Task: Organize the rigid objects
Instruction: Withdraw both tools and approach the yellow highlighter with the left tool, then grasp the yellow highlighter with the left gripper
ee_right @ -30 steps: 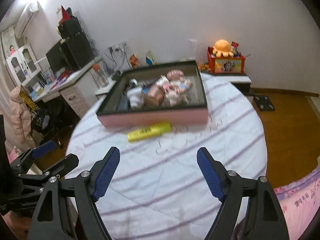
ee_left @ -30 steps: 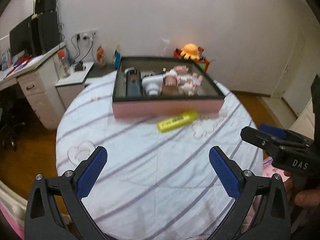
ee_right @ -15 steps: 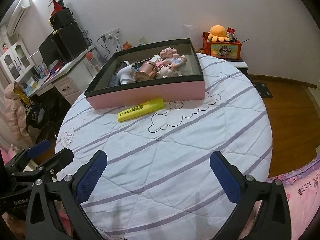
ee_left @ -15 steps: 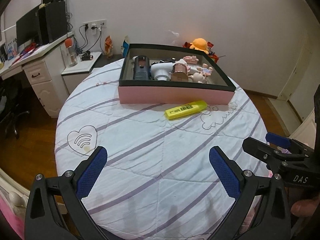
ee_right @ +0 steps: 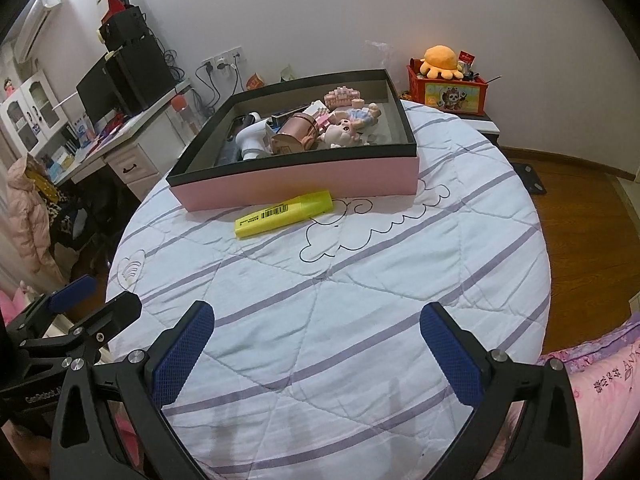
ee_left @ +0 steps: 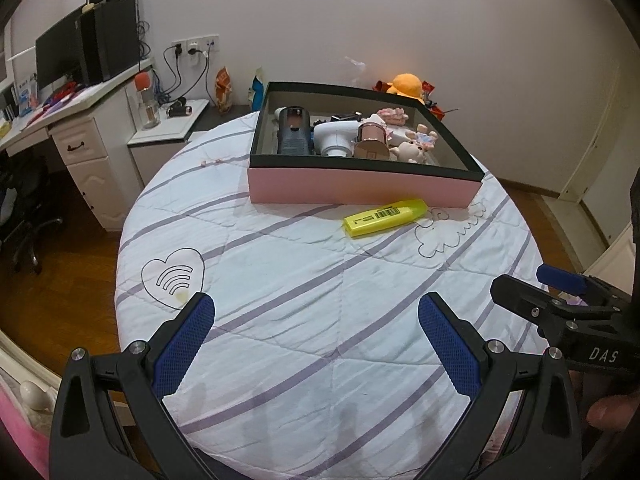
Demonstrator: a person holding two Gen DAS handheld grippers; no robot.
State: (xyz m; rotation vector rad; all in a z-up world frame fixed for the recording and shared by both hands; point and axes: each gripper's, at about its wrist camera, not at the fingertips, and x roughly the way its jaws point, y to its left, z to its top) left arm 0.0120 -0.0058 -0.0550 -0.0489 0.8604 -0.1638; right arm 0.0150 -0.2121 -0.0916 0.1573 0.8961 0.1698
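Both tools, left tool point(ee_left: 316, 330) and right tool point(ee_right: 318, 334), hang wide and empty while the yellow highlighter point(ee_right: 283, 213) lies at twelve o'clock just beside the pink box point(ee_right: 304, 184), so a reach could nudge it under the wall or snag the quilted tabletop point(ee_right: 360, 280).

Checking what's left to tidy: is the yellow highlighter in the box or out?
Out. The yellow highlighter lies flat on the bedspread, just in front of the box's pink wall.

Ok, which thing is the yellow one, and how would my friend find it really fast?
Look at the round table with the striped white cover, then at the big pink box with the black rim on it. Just in front of that box, outside it on the cover, lies the yellow highlighter: the only bright yellow thing, flat, with a barcode on top.
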